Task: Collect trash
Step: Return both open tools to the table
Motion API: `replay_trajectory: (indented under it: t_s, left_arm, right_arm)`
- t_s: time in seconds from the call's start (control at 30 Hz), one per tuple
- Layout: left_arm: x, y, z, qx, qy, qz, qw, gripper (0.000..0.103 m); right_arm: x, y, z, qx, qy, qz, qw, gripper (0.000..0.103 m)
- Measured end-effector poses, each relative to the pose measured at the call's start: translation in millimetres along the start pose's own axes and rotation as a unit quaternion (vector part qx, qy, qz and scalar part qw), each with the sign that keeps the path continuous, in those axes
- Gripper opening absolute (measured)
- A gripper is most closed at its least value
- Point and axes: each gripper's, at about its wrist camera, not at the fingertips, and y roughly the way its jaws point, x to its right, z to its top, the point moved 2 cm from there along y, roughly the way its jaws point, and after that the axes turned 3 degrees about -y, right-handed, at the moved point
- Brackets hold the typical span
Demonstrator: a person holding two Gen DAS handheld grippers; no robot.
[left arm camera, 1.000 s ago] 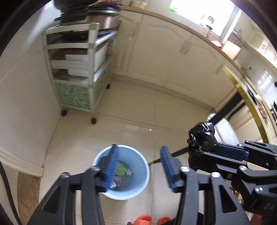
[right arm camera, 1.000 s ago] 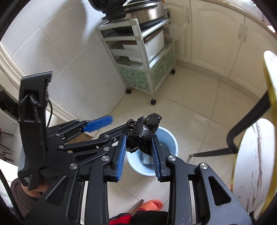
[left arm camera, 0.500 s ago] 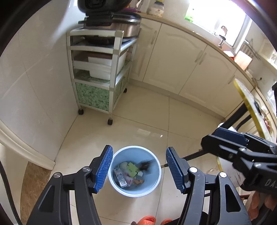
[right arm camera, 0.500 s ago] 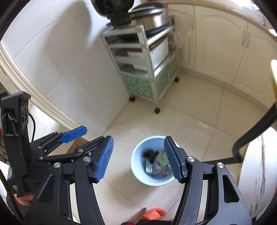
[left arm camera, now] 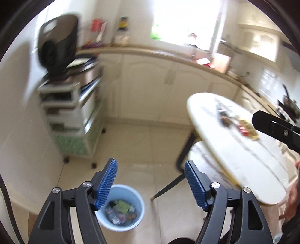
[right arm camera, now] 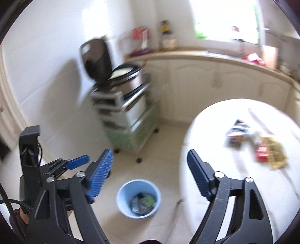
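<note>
We hold both tools empty, jaws just opened wide — the remaining wrappers [right arm camera: 262,148] lie on the white table [right arm camera: 215,131], ahead-right of our right gripper [right arm camera: 150,172], nearer it than our left gripper [left arm camera: 151,180].

Cream kitchen w/ tiled floor [left arm camera: 142,142], white cabinets [left arm camera: 168,84], rolling cart [right arm camera: 129,120], bright window [left arm camera: 183,16], round marble table [right arm camera: 243,187].

Daylight pours from a blown-out window [left arm camera: 180,20] far beyond the tongs, washing the room bright. Motion blur smears both fisheye views, though the tong arms nearest the lens stay sharp. Lines bow outward toward dark, vignetted corners.
</note>
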Motion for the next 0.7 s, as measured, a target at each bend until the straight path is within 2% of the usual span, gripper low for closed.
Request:
replay_trajectory:
  t_s: [0.1, 0.23, 0.4, 0.5, 0.7]
  left_arm:
    - [47.5, -1.7, 9.7, 0.011, 0.040, -0.019, 0.9990, 0.078]
    - [109.4, 7.9, 18.3, 0.018, 0.086, -0.040, 0.9953, 0.088]
    - [170.7, 44.4, 29.9, 0.000, 0.128, -0.066, 0.9896, 0.088]
    - [196.9, 81.3, 44.4, -0.018, 0.145, -0.053, 0.9878, 0.088]
    - [222.9, 160.2, 73.7, -0.056, 0.173, -0.020, 0.9831, 0.088]
  right_arm:
    - [45.7, -33.9, -1.9, 0.020, 0.023, -0.041, 0.999, 0.088]
    - [111.7, -69.3, -12.5, 0.022, 0.061, -0.095, 0.993, 0.090]
    - [179.8, -92.8, -28.5, 0.006, 0.091, -0.144, 0.985, 0.091]
    - [214.3, -102.7, -37.7, -0.005, 0.108, -0.157, 0.982, 0.091]
    - [266.2, -98.1, -54.4, -0.034, 0.126, -0.170, 0.977, 0.091]
